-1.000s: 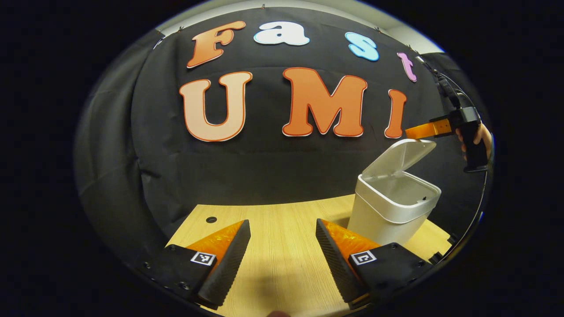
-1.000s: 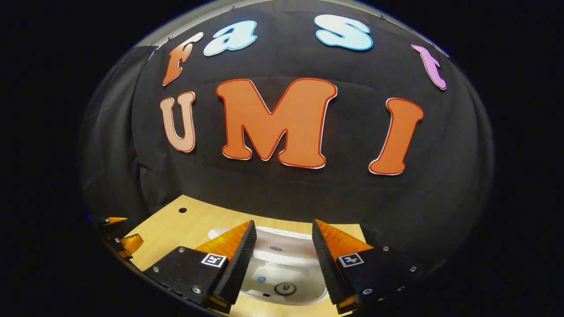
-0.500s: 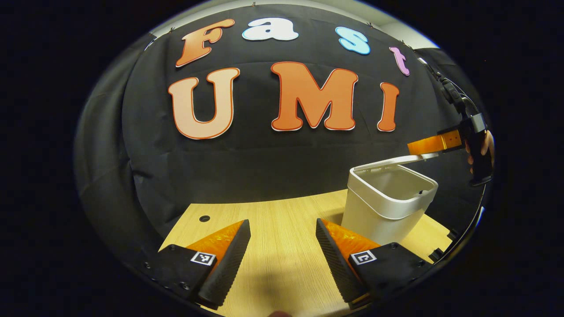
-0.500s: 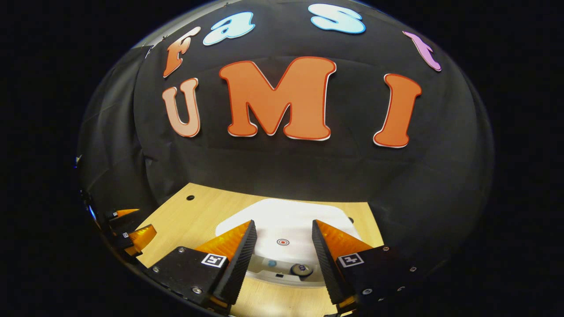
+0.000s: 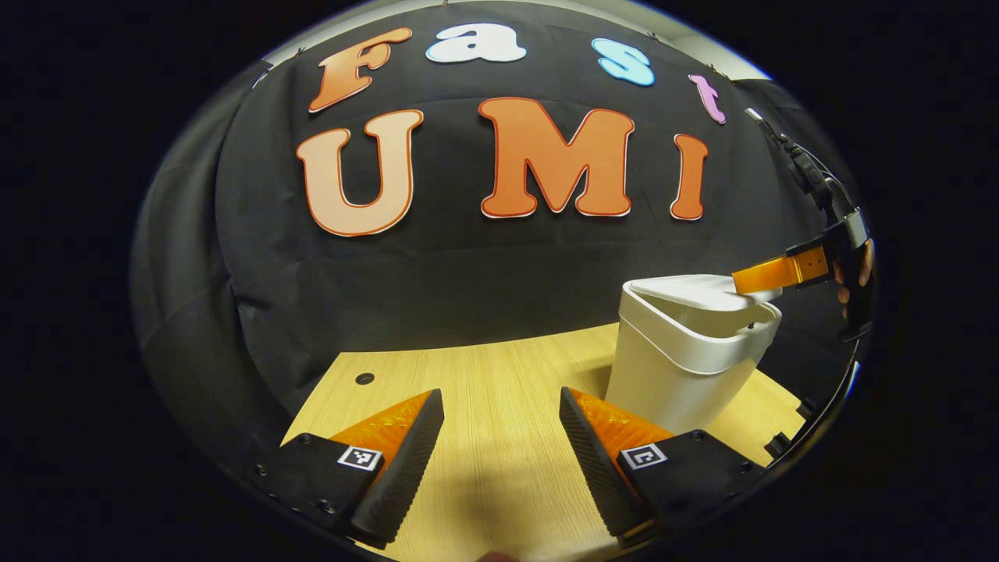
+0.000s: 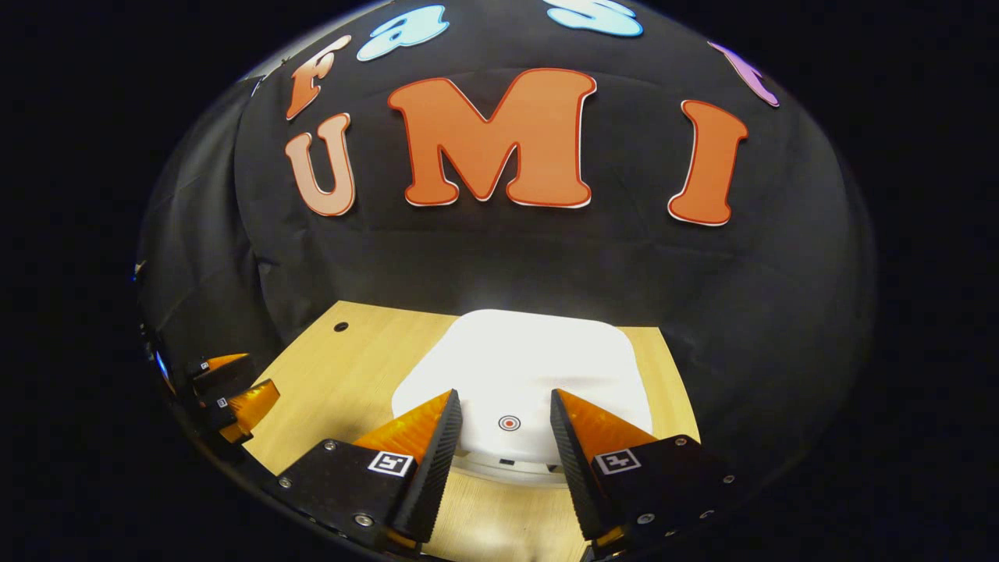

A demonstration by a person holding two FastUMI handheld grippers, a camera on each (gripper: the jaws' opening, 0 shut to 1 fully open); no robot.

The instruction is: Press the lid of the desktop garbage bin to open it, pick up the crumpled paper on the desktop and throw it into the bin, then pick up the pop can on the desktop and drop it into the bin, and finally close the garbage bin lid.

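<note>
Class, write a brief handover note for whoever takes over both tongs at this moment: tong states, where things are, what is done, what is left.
Left tongs: open, empty, over the pale wooden desktop.
Right tongs: open, tips on the white plastic lid of the white desktop garbage bin, near its red target mark.
Done: lid is almost down.
Left: press until it sits flat, then withdraw. Paper and can: contents hidden, unconfirmed.

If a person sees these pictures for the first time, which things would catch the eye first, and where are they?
The white garbage bin stands out first, on the right part of the wooden desk in the left gripper view. Its lid is nearly flat, with a small red target mark near its front edge, between the fingers of the right gripper, which presses on it from above. The left gripper hangs open over bare desk.
</note>
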